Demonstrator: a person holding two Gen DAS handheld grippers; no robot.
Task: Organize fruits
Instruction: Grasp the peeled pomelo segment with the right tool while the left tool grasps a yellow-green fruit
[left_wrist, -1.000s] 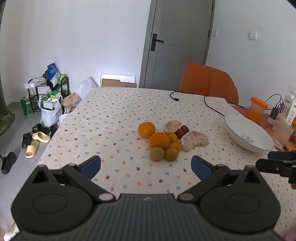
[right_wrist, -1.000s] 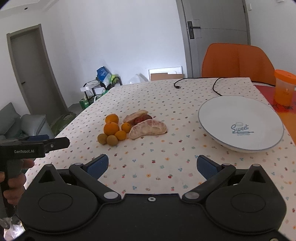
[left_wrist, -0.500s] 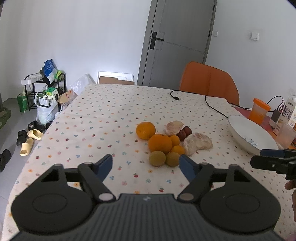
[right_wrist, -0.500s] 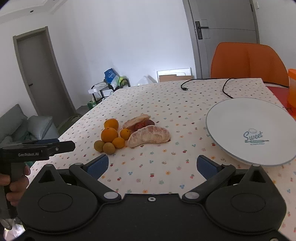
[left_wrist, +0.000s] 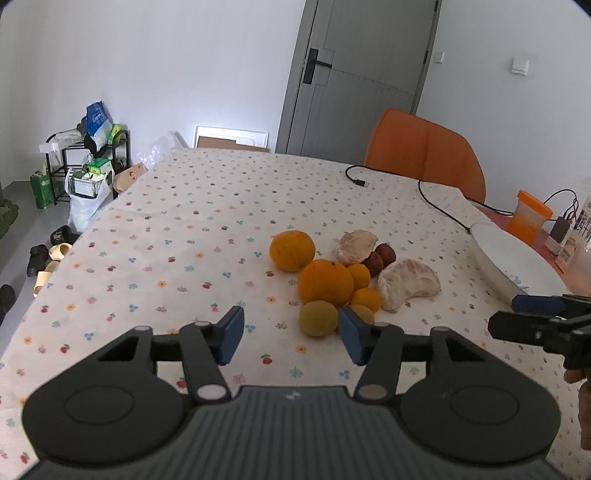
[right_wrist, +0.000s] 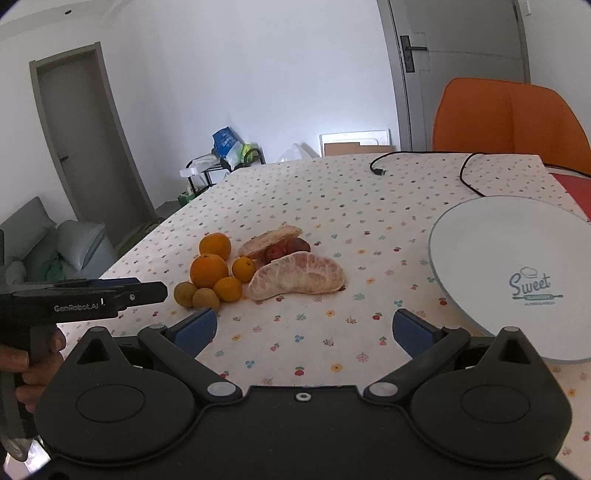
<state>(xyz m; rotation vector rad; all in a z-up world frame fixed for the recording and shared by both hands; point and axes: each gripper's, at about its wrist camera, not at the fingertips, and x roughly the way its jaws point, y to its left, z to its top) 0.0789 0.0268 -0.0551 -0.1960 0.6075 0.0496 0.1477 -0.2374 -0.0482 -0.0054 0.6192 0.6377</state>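
A cluster of fruit lies on the dotted tablecloth: two large oranges (left_wrist: 325, 282), small tangerines (left_wrist: 365, 298), two greenish-yellow round fruits (left_wrist: 318, 317), dark red fruits (left_wrist: 380, 256) and two peeled pomelo pieces (left_wrist: 410, 282). The cluster also shows in the right wrist view (right_wrist: 208, 271). My left gripper (left_wrist: 290, 336) is open just short of the greenish fruit, with nothing between its pads. My right gripper (right_wrist: 304, 330) is open and empty in front of the near pomelo piece (right_wrist: 297, 277). A white bowl (right_wrist: 480, 243) marked "Sweet" stands to the right.
A black cable (left_wrist: 424, 192) runs across the far side of the table. An orange chair (left_wrist: 424, 155) stands behind it. An orange cup (left_wrist: 530, 218), a glass and cartons stand at the far right. Shoes and a rack are on the floor left.
My left gripper has moved forward toward the fruit cluster and its jaws have narrowed. My right gripper has moved forward and left, nearer the pomelo piece.
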